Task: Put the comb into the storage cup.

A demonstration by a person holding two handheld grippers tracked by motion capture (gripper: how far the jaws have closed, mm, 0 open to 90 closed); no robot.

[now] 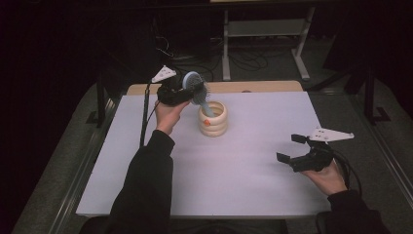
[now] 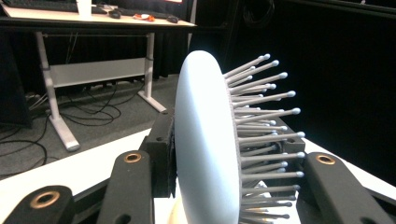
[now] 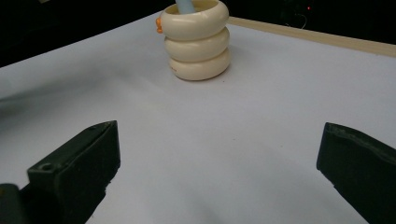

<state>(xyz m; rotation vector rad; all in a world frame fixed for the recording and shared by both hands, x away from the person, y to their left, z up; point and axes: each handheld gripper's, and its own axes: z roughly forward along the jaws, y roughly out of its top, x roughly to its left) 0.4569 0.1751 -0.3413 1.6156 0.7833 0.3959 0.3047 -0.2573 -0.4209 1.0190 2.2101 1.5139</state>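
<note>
The head of a pale blue brush (image 1: 196,87) is clamped between the jaws of the left gripper (image 1: 187,90), which are closed down to the thickness of that head; in the left gripper view one jaw is pressed against the smooth back of the brush (image 2: 205,144) and the other is set among the bristles (image 2: 261,121). The brush is held tilted above the far middle of the table (image 1: 243,190), with its handle reaching down into a cream cup (image 1: 213,118) built of three stacked rings. The handle is seen inside the cup's mouth, but whether it touches the bottom cannot be told. A small orange mark is carried on the side of the cup (image 3: 198,39); no writing can be read on it or on the brush. The right gripper (image 1: 291,147) is held just above the table at its near right, well apart from the cup, with its jaws spread wide and nothing between them.
</note>
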